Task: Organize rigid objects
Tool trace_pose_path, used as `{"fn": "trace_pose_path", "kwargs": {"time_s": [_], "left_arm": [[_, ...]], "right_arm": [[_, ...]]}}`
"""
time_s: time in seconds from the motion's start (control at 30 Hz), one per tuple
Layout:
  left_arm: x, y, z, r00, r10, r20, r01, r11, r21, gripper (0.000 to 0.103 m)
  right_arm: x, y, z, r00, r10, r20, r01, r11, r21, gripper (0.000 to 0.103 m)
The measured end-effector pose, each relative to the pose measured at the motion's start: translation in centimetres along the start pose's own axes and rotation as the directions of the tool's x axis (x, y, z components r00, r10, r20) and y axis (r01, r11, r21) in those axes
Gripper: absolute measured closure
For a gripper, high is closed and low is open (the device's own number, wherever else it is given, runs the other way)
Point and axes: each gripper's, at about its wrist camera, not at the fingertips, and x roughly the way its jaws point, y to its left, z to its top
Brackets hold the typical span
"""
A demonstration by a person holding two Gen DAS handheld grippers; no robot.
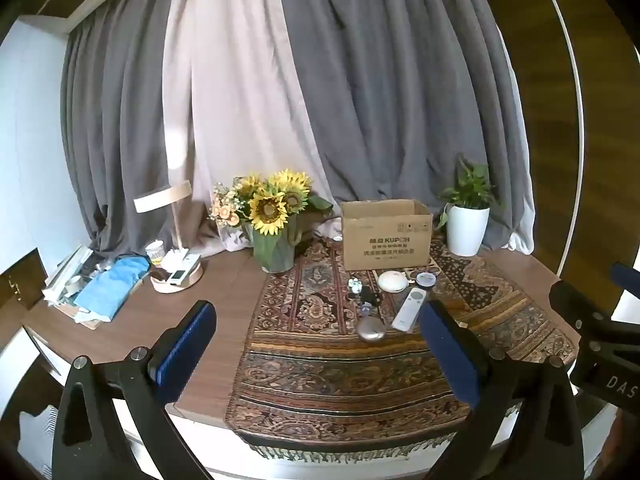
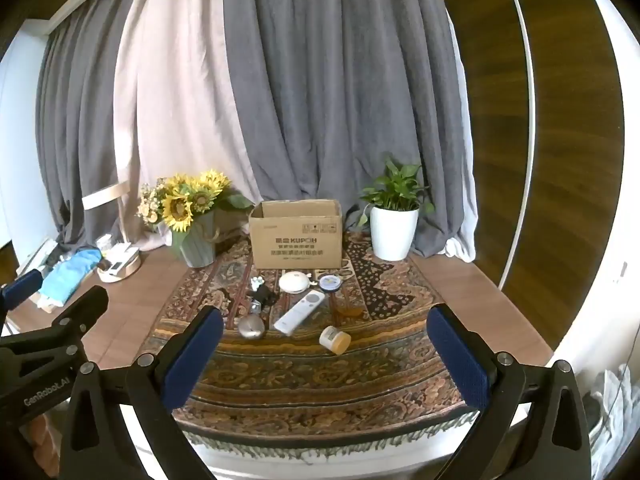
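Both grippers are held above the near edge of the table, fingers spread wide with nothing between them: the left gripper (image 1: pixel 318 354) and the right gripper (image 2: pixel 326 354). On the patterned runner (image 2: pixel 304 376), an open cardboard box (image 2: pixel 296 236) is seen at 12 o'clock. In front of it, a white round case (image 2: pixel 294 281) and a blue-rimmed tin (image 2: pixel 330 282) are set side by side. A white remote (image 2: pixel 299 312) is laid diagonally at the centre, a silver oval object (image 2: pixel 251 327) at 9 o'clock of it, and a tipped yellow jar (image 2: pixel 335 339) at 4 o'clock. A sunflower vase (image 2: pixel 196 240) is placed at 10 o'clock of the box, a potted plant (image 2: pixel 394 224) at 2 o'clock.
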Motion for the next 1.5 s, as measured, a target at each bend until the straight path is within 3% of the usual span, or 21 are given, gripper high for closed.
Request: {"fn": "trace_pose_path", "kwargs": {"time_s": [0.2, 0.43, 1.5], "left_arm": [[-0.3, 0.2, 0.1, 1.0, -0.016, 0.014, 0.016, 1.0, -0.002, 0.0], [-1.2, 0.1, 1.2, 1.0, 0.015, 0.014, -0.015, 1.0, 0.008, 0.0], [-2.2, -0.4, 0.4, 1.0, 0.018, 0.026, -0.018, 1.0, 0.005, 0.0]], "right_arm": [[-0.3, -0.1, 0.0, 1.0, -0.001, -0.006, 0.001, 1.0, -0.01, 0.0], [-0.6, -0.1, 0.4, 1.0, 0.002, 0.005, -0.002, 1.0, -0.005, 0.0], [-1.9, -0.8, 0.8, 1.0, 0.006, 0.028, -0.007, 1.0, 0.004, 0.0]]}}
